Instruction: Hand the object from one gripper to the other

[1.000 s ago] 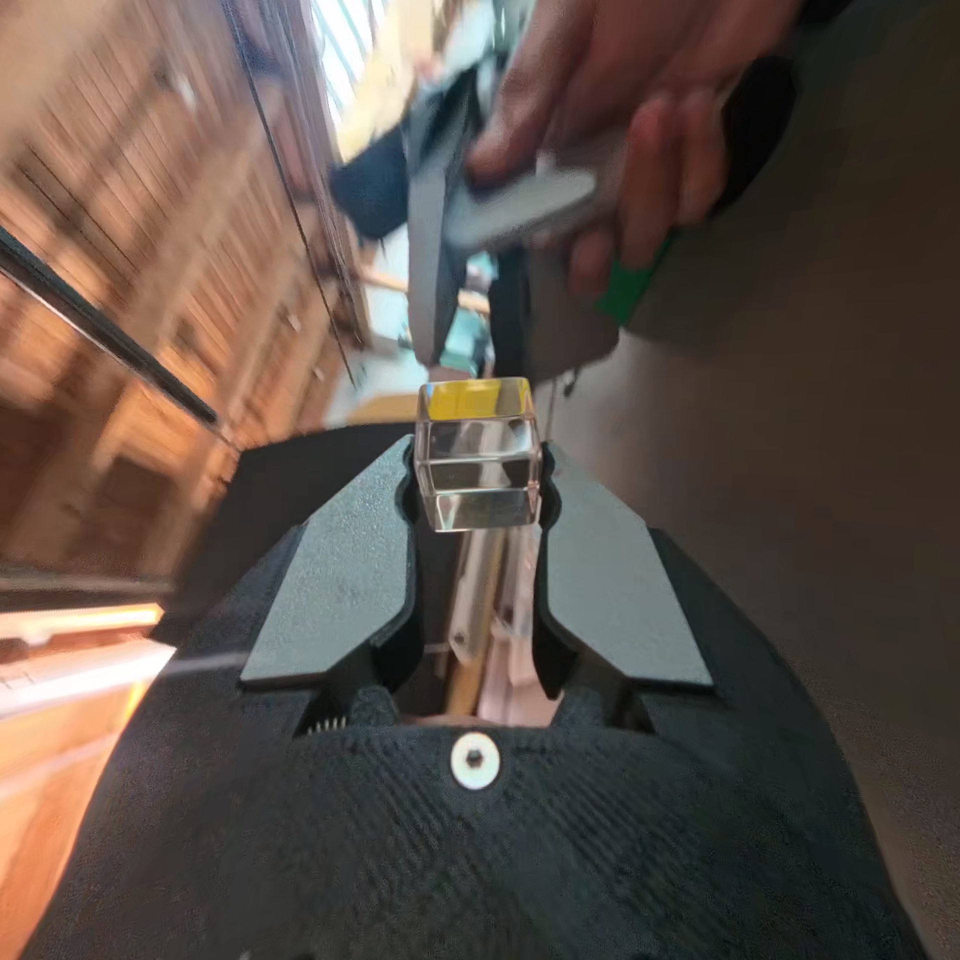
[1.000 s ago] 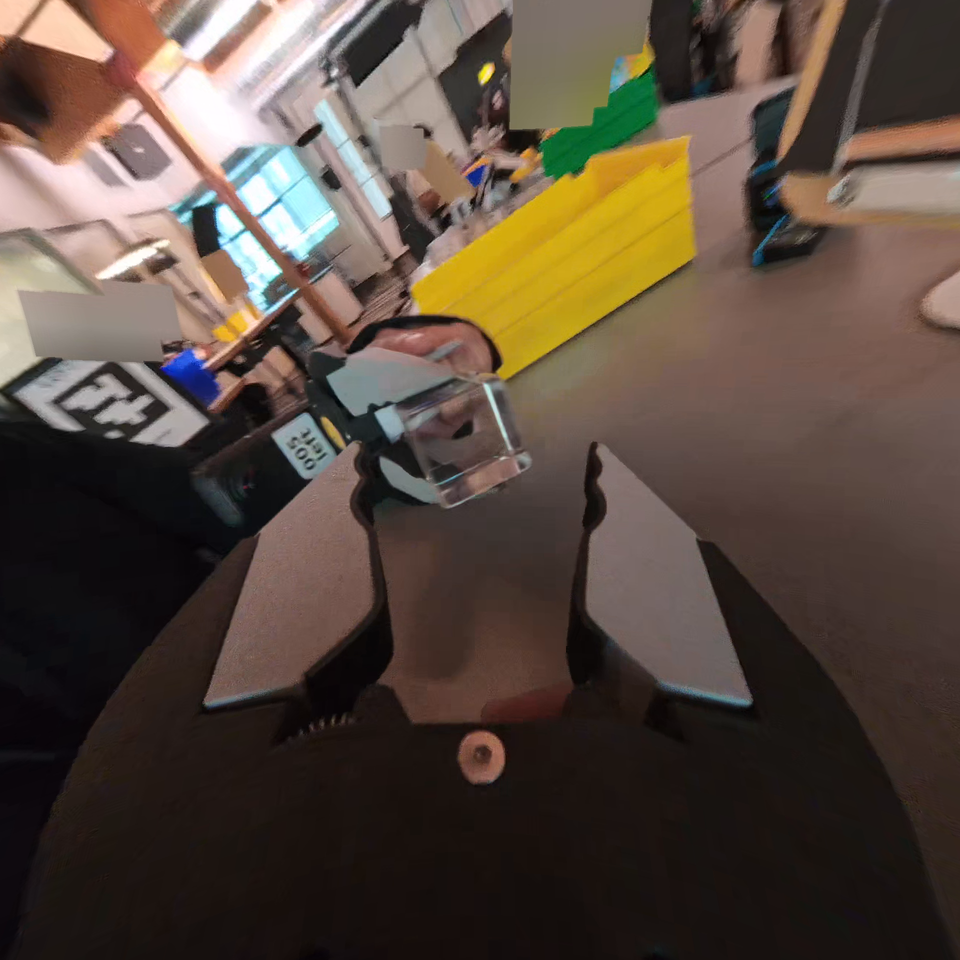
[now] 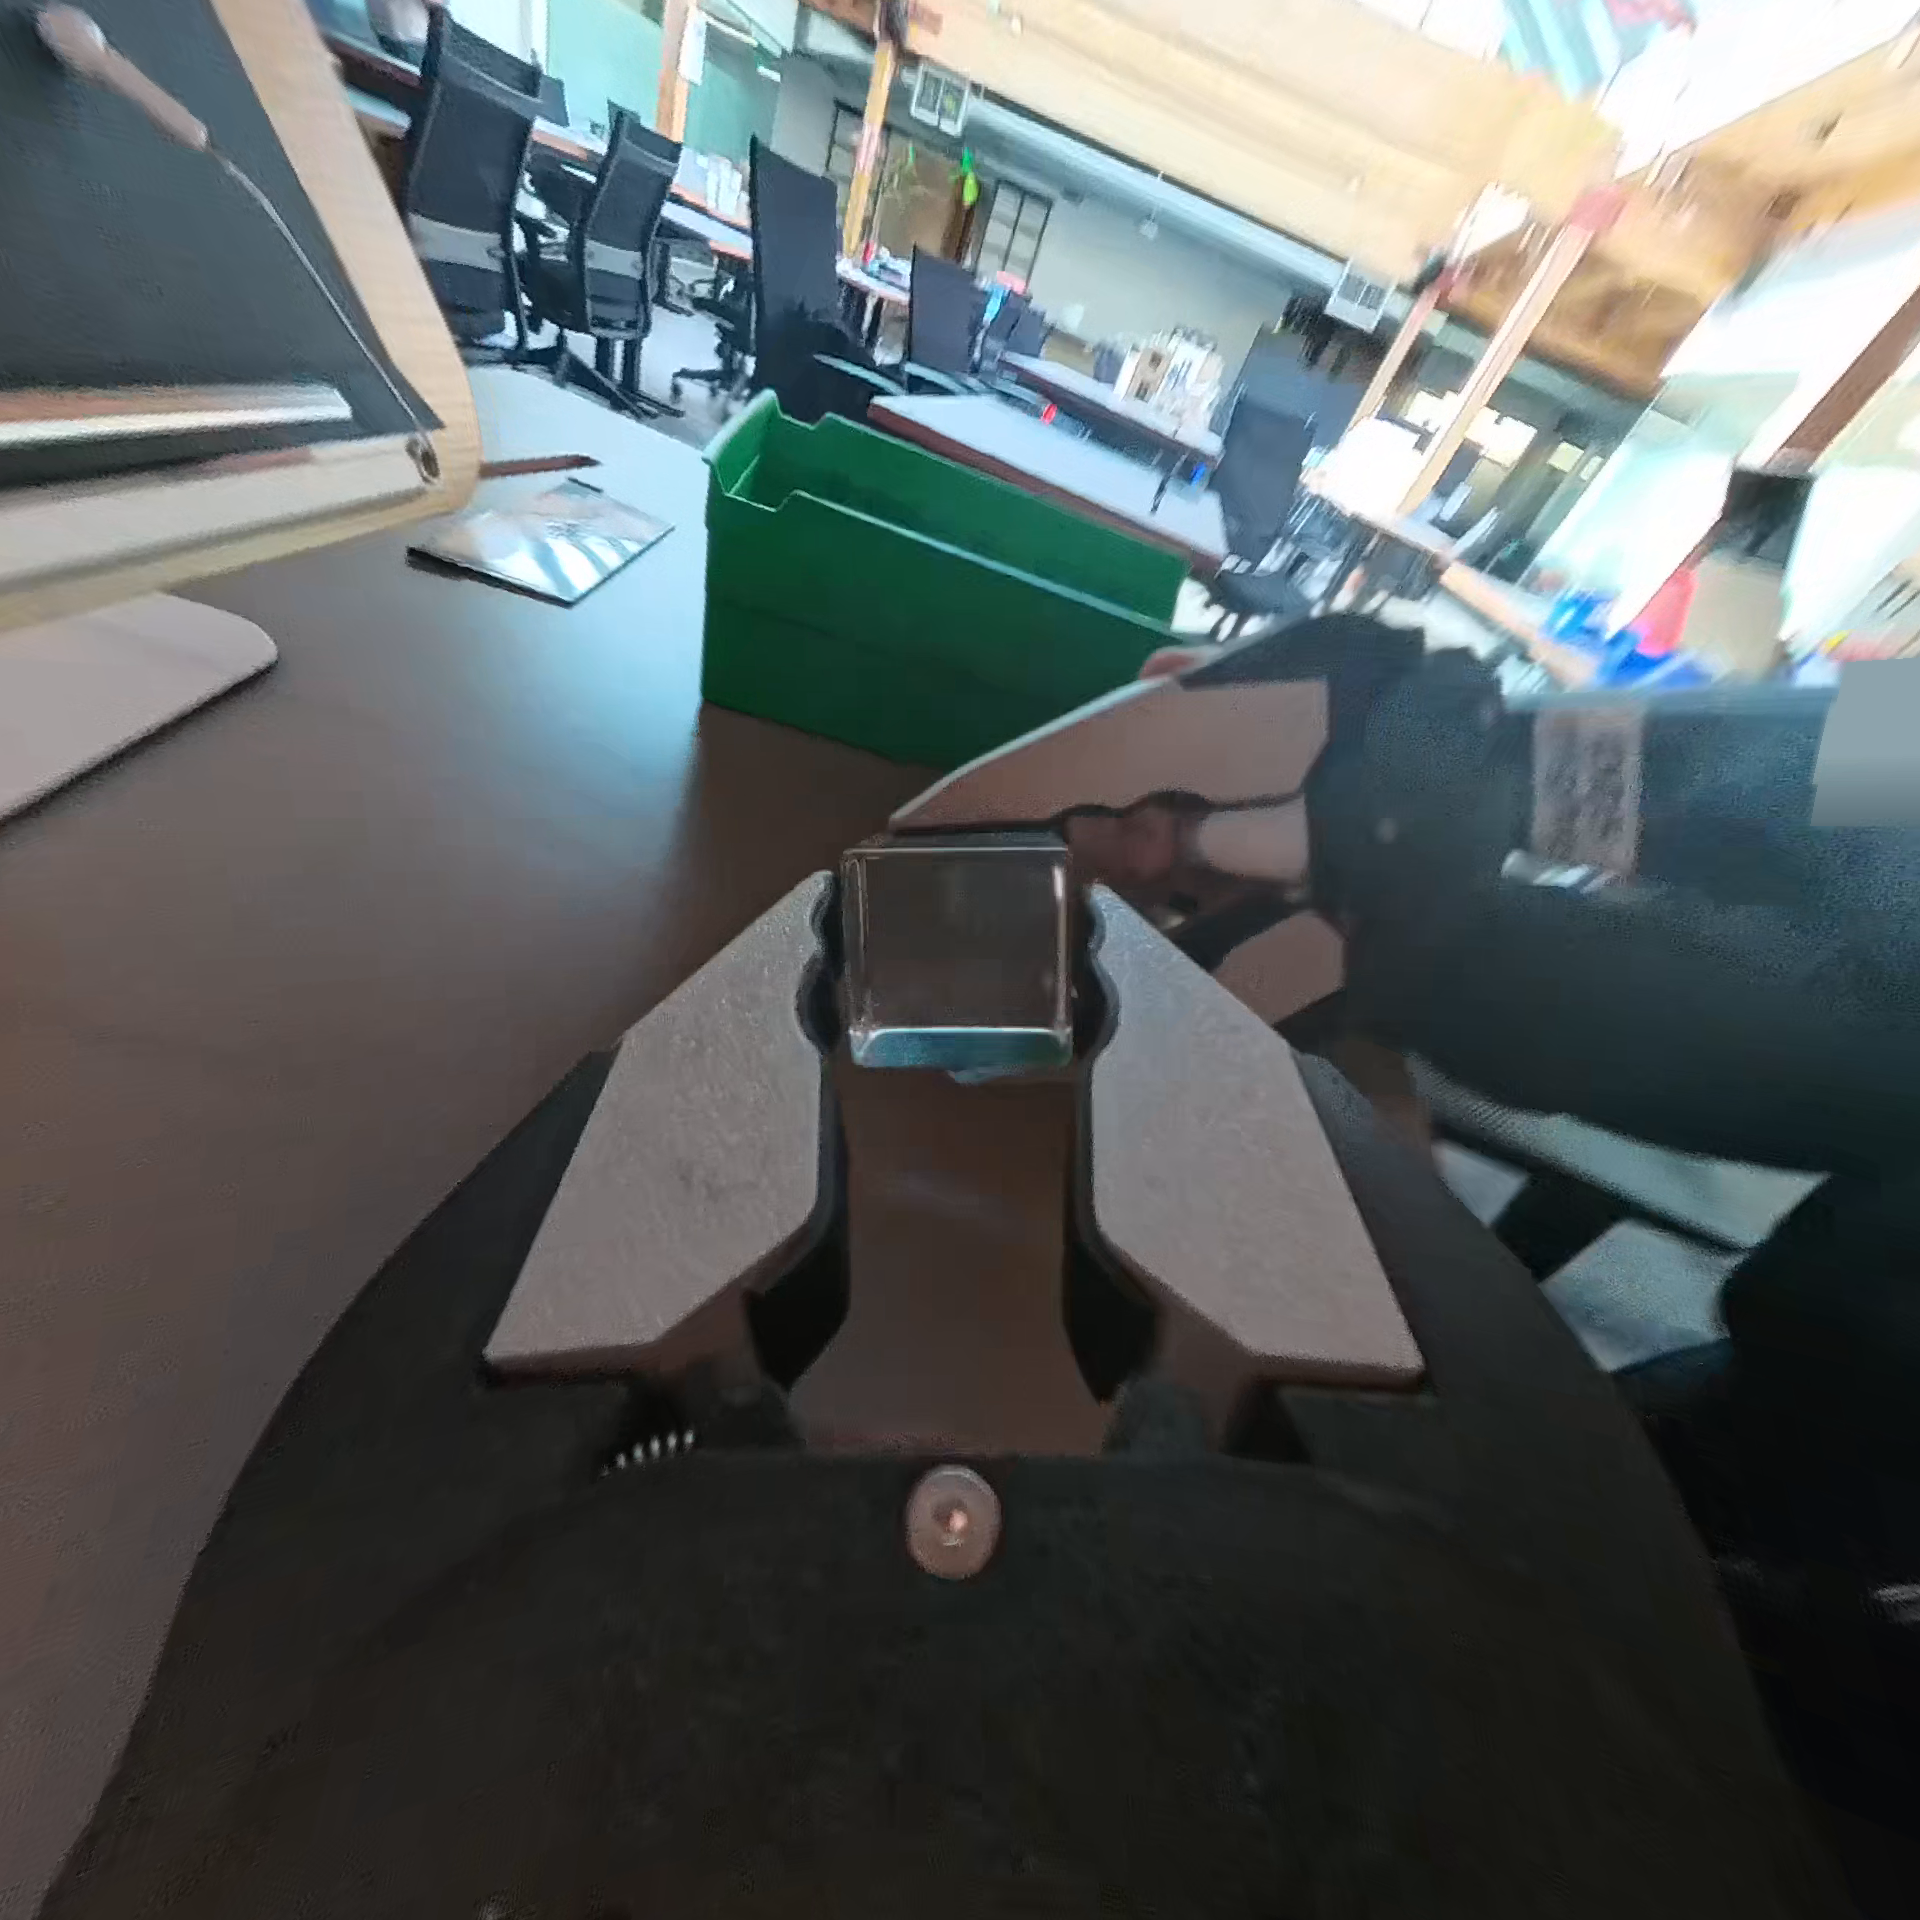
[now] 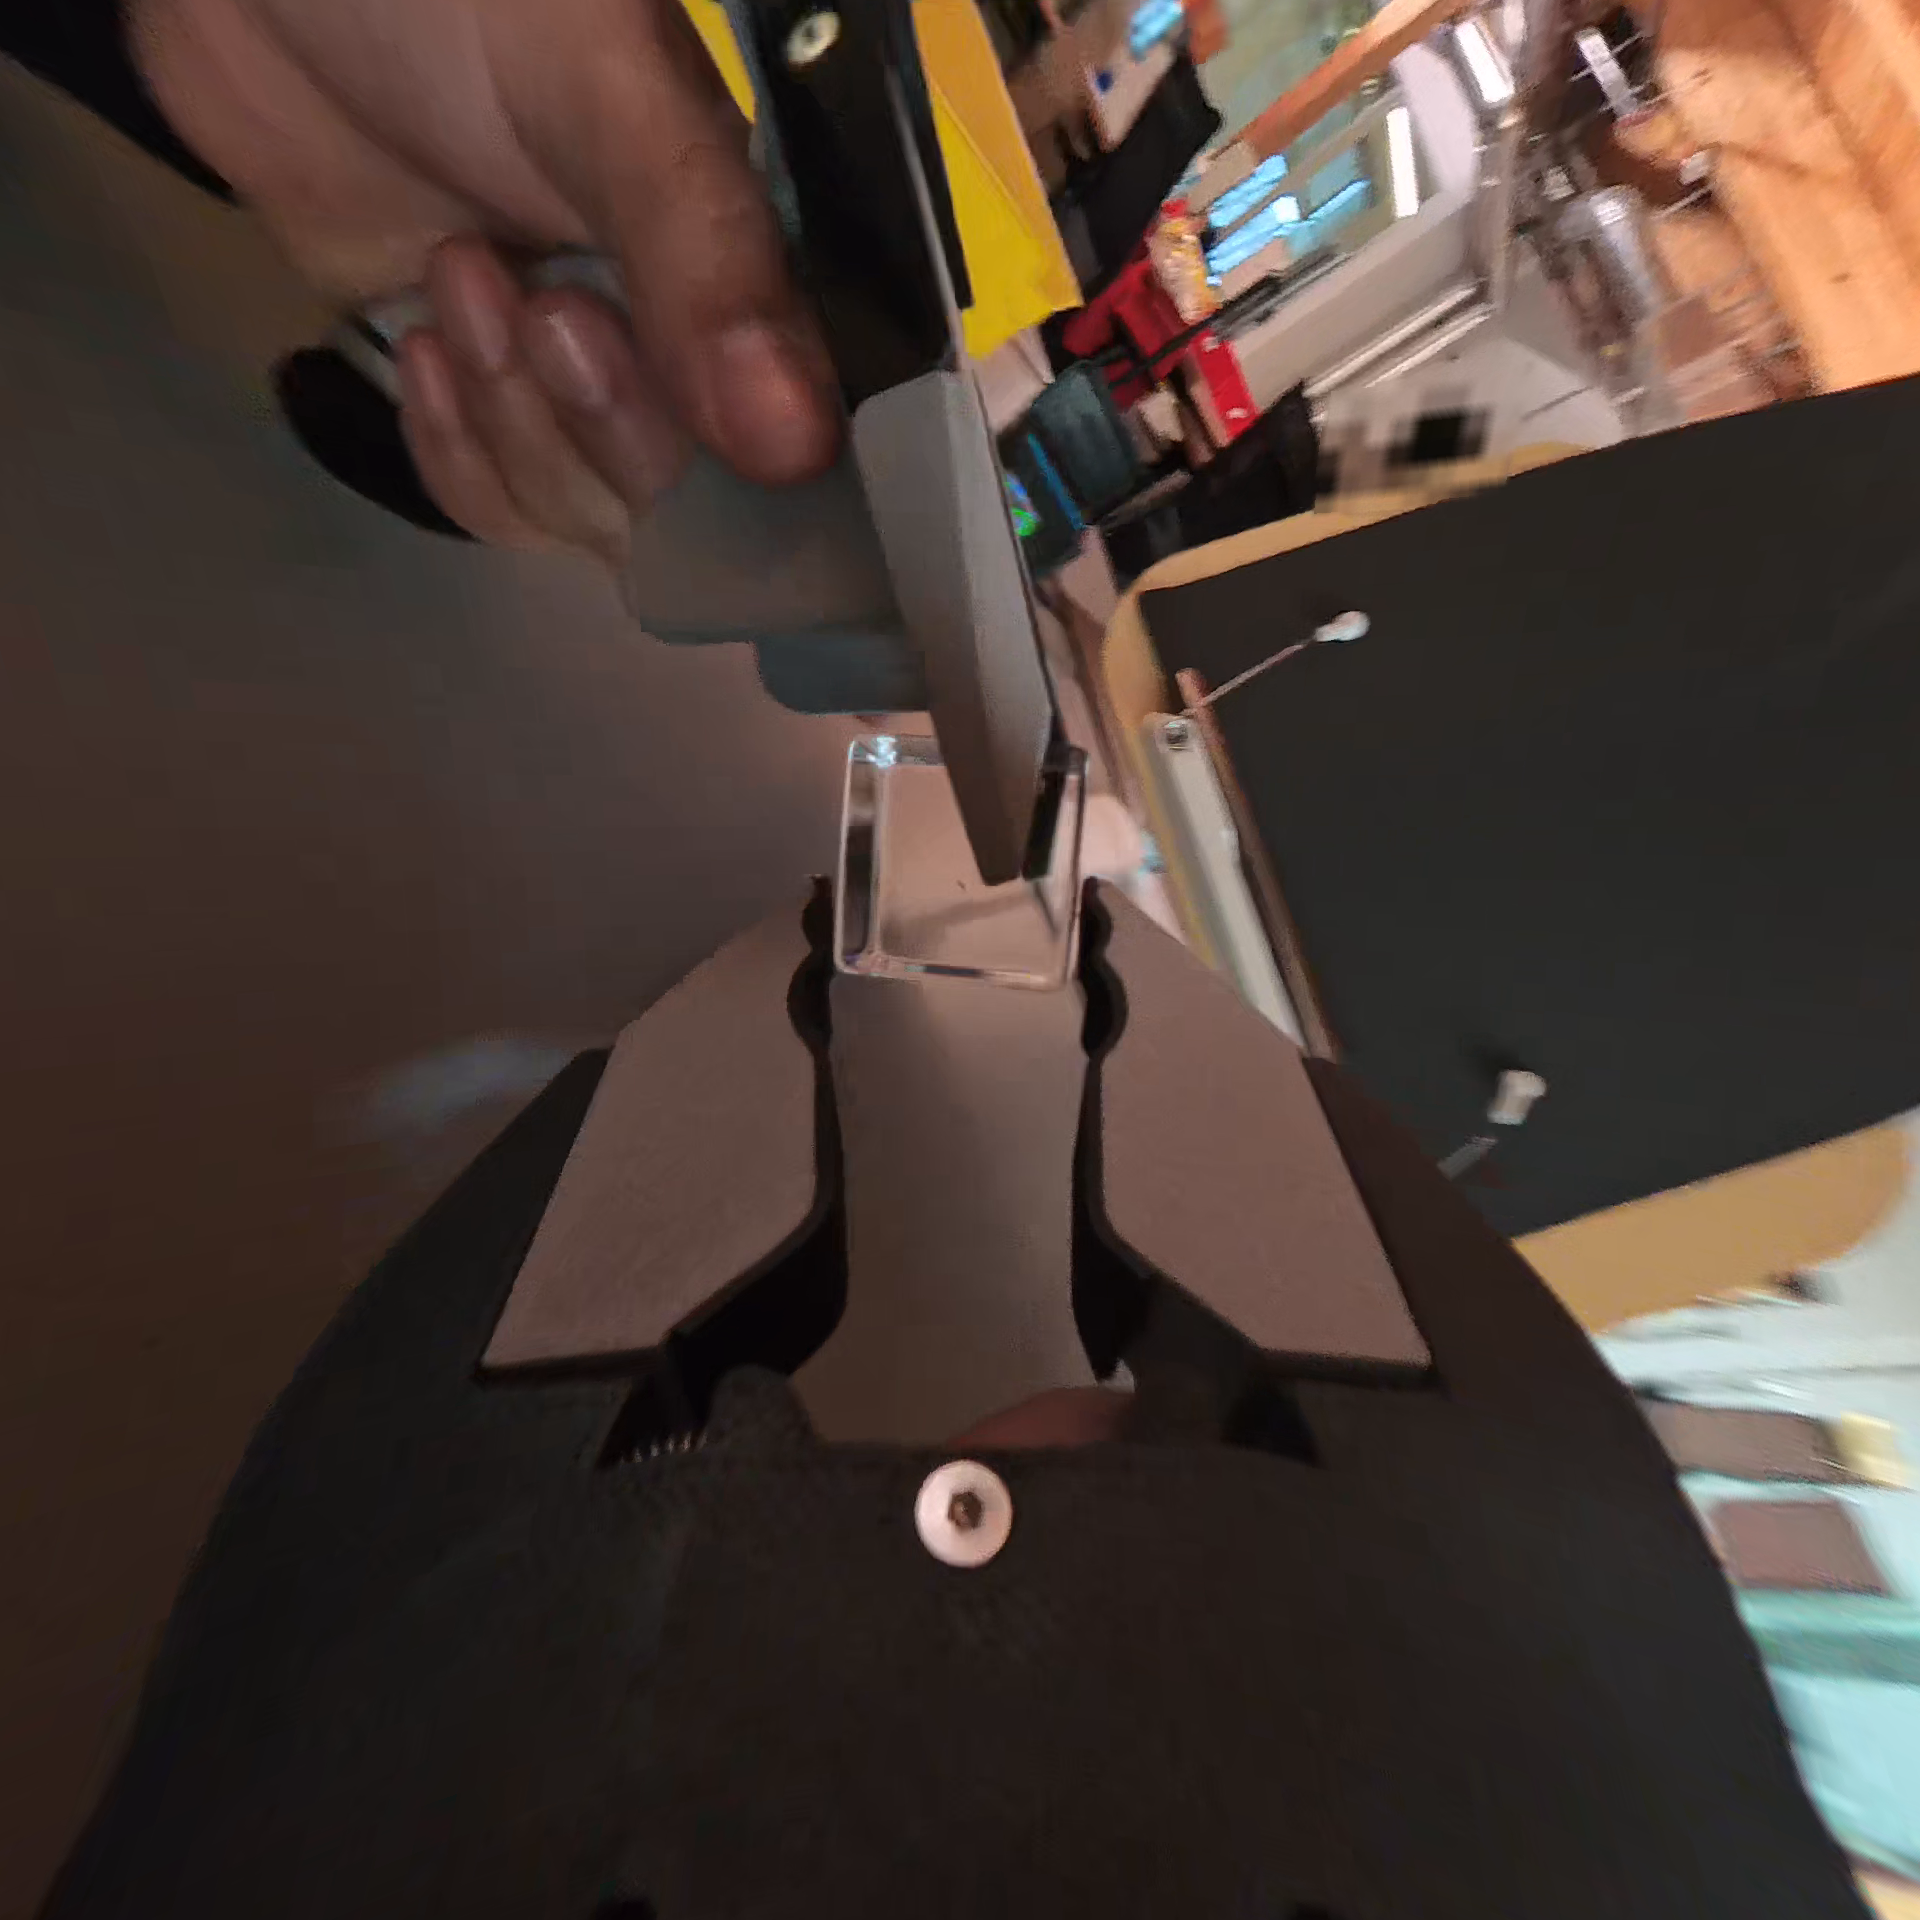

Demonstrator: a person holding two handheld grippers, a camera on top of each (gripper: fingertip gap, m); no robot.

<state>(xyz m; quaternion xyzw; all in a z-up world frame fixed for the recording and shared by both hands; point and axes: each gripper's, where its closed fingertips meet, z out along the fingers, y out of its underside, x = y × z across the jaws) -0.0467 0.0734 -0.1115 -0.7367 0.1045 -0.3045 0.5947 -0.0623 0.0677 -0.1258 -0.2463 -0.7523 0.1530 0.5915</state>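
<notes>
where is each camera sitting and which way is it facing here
Left wrist view: sits on the left gripper, looking along its fingers over a dark tabletop toward a green plastic bin; the right gripper enters from the right.
Right wrist view: sits on the right gripper, rolled sideways, facing the left gripper and the hand holding it.
Shared: the clear square cube, between both grippers' fingers at once.
</notes>
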